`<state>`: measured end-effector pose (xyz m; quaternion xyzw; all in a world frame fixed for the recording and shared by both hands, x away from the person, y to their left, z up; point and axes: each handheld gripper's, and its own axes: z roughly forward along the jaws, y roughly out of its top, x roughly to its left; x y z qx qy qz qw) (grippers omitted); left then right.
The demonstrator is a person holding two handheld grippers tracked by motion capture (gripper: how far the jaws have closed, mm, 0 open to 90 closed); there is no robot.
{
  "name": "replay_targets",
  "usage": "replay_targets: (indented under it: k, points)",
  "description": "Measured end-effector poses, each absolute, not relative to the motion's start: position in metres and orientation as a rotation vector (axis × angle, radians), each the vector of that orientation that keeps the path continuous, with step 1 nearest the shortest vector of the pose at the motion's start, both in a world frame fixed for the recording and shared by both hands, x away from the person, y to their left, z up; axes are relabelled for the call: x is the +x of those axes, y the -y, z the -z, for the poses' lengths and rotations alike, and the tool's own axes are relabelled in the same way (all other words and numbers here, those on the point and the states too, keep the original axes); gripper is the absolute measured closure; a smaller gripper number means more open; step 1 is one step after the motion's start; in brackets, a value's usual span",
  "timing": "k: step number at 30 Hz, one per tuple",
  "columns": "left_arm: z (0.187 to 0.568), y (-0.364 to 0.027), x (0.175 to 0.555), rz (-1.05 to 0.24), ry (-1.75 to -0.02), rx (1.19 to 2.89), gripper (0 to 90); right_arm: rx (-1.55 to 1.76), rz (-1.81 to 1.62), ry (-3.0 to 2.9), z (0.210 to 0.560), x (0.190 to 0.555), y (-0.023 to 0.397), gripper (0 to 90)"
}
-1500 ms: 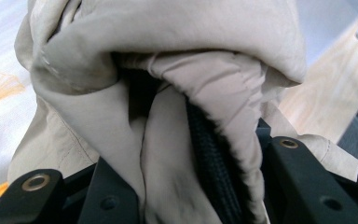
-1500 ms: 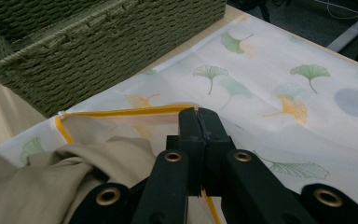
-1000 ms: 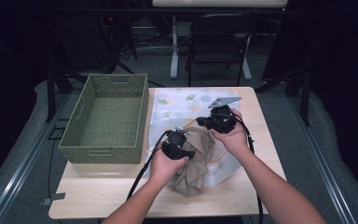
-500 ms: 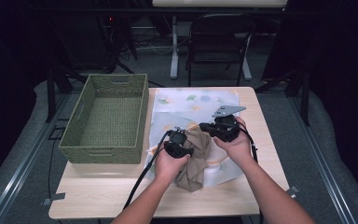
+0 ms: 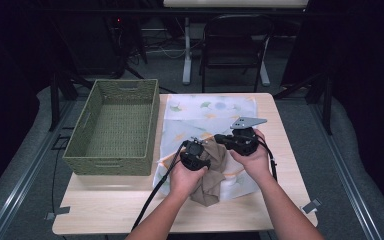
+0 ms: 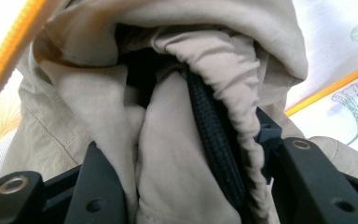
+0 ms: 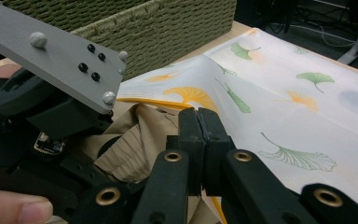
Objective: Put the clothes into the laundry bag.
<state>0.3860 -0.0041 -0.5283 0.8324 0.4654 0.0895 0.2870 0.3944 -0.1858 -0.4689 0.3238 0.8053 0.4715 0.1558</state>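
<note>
Sitting far left on the wooden table [image 5: 105, 212], a green woven basket [image 5: 114, 127] lies just left of a white cloth with ginkgo-leaf print [image 5: 210, 112], spread flat over the table's middle. A beige garment [image 5: 214, 172] is bunched on the near part of that cloth, between both hands. Left gripper [image 5: 196, 156] is at the garment's left edge; in the left gripper view its jaws have just been opening, standing apart with folds of beige fabric and a black strap [image 6: 214, 135] between them, and whether the pads press the fabric cannot be told. Right gripper [image 5: 230, 141] is just right of it, at the garment's far right side, grey three-cornered plate [image 5: 247, 121] on top. In the right gripper view its jaws are pressed together with nothing visible between them, tips over the garment's edge where it meets the printed cloth, basket wall behind.
</note>
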Motion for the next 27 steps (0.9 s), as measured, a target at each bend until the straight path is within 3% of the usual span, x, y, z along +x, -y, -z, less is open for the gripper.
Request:
replay_targets:
  k: [6, 22, 27]
  points:
    - [0.531, 0.005, 0.388, -0.238, -1.26, 2.24, 49.4, 0.918, -1.357, -2.31, 0.47, 0.391, 0.187, 89.7]
    - [0.527, 0.006, 0.4, -0.235, -1.296, 2.178, 51.1, 0.936, -1.362, -2.312, 0.476, 0.389, 0.187, 89.6]
    - [0.527, 0.006, 0.4, -0.26, -1.296, 2.156, 43.3, 0.932, -1.357, -2.31, 0.477, 0.389, 0.187, 89.7]
